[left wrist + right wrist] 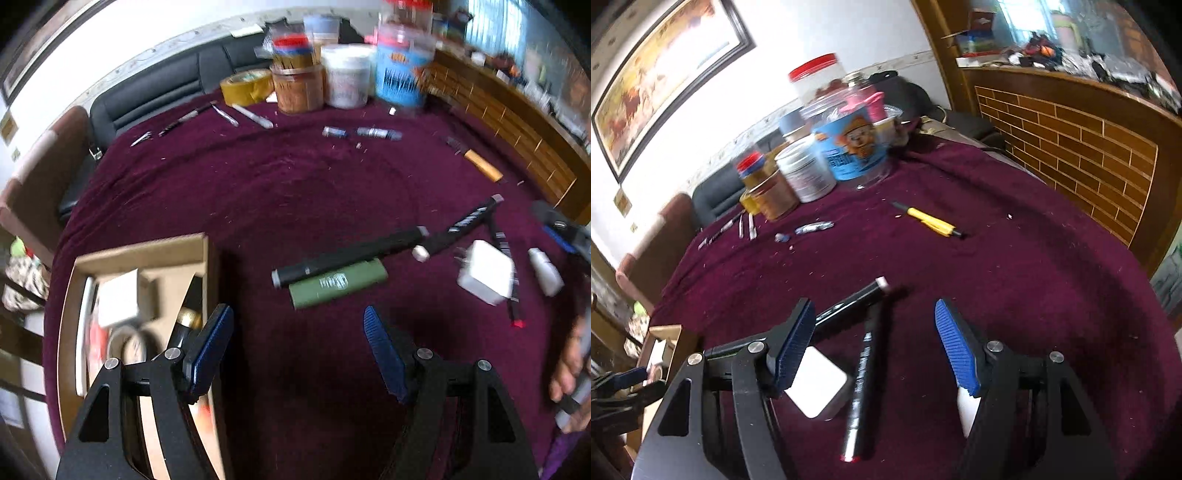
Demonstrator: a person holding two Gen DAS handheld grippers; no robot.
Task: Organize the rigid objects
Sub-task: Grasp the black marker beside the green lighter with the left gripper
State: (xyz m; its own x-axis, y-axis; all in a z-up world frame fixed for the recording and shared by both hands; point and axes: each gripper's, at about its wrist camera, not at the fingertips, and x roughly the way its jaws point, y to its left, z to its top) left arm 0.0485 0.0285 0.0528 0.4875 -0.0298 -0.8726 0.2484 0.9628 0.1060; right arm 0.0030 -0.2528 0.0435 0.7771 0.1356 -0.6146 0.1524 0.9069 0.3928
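Note:
My left gripper is open and empty above the maroon cloth, just right of an open cardboard box that holds several items. Ahead of it lie a green case and a black marker. Further right are a white charger, a second black marker and a small white bottle. My right gripper is open and empty, hovering over the white charger and a red-tipped black marker; another black marker crosses behind it.
Jars and tubs and a tape roll stand at the table's far edge; the tubs also show in the right wrist view. A yellow utility knife, pens and small batteries lie scattered. A brick-pattern wooden panel borders the right.

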